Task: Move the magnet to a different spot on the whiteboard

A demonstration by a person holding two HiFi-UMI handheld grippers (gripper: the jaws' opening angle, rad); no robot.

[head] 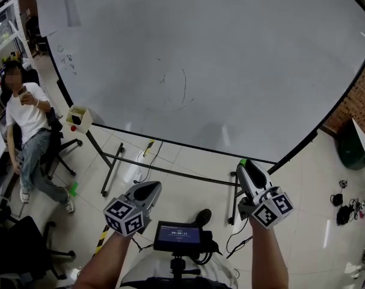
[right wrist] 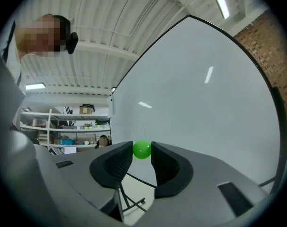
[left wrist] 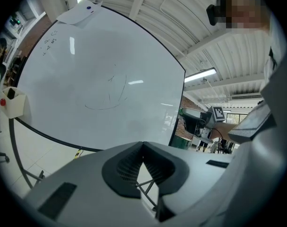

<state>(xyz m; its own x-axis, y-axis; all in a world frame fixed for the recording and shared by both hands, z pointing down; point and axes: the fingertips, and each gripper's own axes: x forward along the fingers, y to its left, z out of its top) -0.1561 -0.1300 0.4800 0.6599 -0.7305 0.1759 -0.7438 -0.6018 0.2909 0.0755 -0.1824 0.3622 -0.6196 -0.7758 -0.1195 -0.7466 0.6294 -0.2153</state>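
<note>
The left gripper (left wrist: 143, 144) hangs low, well apart from the whiteboard (head: 230, 59), its fingers pressed together on nothing. Faint pen curves (head: 176, 86) mark the board's middle. The right gripper (right wrist: 142, 146) reaches up to the board's bottom edge, toward its right corner, fingers pinching the green magnet (right wrist: 142, 150) at their tips. Whether the magnet touches the board I cannot tell.

Bright even indoor light, glare streaks on whiteboard (head: 230, 71), strong fisheye bending, dark vignetted corners
</note>
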